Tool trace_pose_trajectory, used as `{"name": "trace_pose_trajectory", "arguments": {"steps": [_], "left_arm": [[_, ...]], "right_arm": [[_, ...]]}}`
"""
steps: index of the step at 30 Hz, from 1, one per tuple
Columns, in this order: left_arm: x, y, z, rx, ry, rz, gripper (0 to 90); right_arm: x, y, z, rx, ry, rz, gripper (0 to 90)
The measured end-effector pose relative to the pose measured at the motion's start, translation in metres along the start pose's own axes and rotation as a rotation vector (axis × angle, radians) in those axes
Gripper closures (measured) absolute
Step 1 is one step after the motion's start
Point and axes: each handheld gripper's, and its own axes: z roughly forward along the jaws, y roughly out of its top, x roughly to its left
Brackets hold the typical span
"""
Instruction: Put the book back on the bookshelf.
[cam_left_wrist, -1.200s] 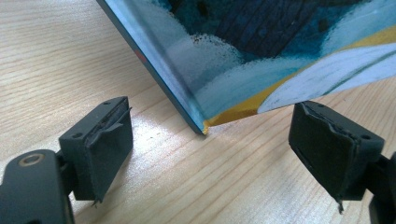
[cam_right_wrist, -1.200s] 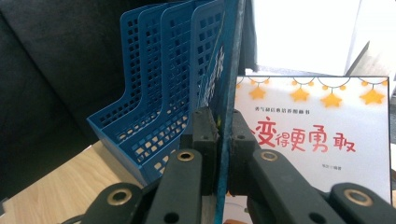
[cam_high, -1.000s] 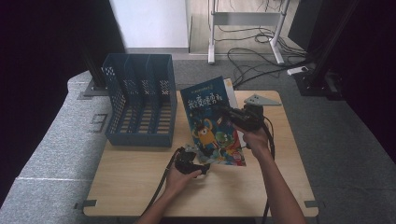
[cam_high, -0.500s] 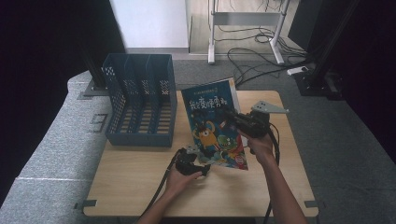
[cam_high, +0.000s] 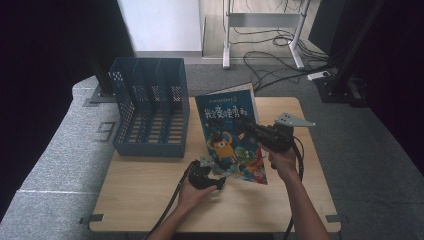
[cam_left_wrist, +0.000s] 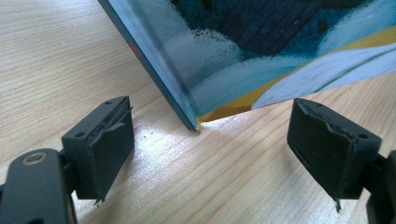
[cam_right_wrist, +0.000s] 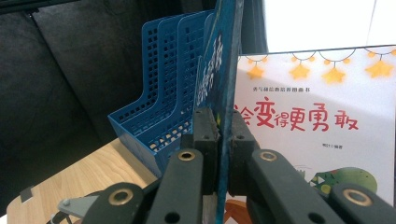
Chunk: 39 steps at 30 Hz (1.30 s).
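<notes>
Right claw (cam_high: 254, 128) is clamped on the cover edge of the blue illustrated picture book (cam_high: 227, 135), tilting it up off the wooden desk (cam_high: 150, 200). Your left claw (cam_left_wrist: 210, 140) waits wide beside the book's lower corner, presumably steadying it for the blue mesh file rack (cam_high: 150, 112).

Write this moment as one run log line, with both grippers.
right gripper: shut on book | left gripper: open, at book corner | rack: empty
</notes>
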Motion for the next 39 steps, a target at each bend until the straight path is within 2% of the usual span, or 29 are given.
{"name": "trace_pose_trajectory", "arguments": {"steps": [8, 17, 21, 24, 30, 34, 37, 39], "left_arm": [[-0.003, 0.001, 0.003, 0.002, 0.029, 0.017, 14.5], [-0.003, 0.003, 0.004, 0.013, 0.051, 0.027, 14.6], [-0.001, 0.002, 0.001, 0.018, 0.023, 0.019, 15.1], [0.0, 0.0, -0.001, 0.022, 0.028, 0.033, 15.3], [0.003, 0.001, -0.014, -0.029, 0.027, 0.035, 17.1], [0.008, 0.007, -0.026, -0.077, 0.029, 0.032, 18.3], [0.011, 0.013, -0.034, -0.111, 0.027, 0.046, 19.0], [0.013, 0.015, -0.038, -0.132, 0.016, 0.044, 19.5]], "right_arm": [[-0.003, -0.008, -0.011, -0.021, 0.021, 0.009, 85.5], [-0.002, -0.014, -0.019, -0.028, 0.016, -0.011, 85.5], [-0.002, -0.015, -0.022, -0.025, 0.021, -0.016, 85.5], [-0.003, -0.017, -0.023, -0.031, 0.026, -0.013, 85.5], [-0.004, -0.021, -0.028, -0.041, 0.035, -0.01, 85.6], [-0.005, -0.025, -0.032, -0.049, 0.044, -0.01, 85.6], [-0.005, -0.027, -0.035, -0.05, 0.051, -0.009, 85.6], [-0.005, -0.028, -0.037, -0.051, 0.054, -0.011, 85.7]]}}
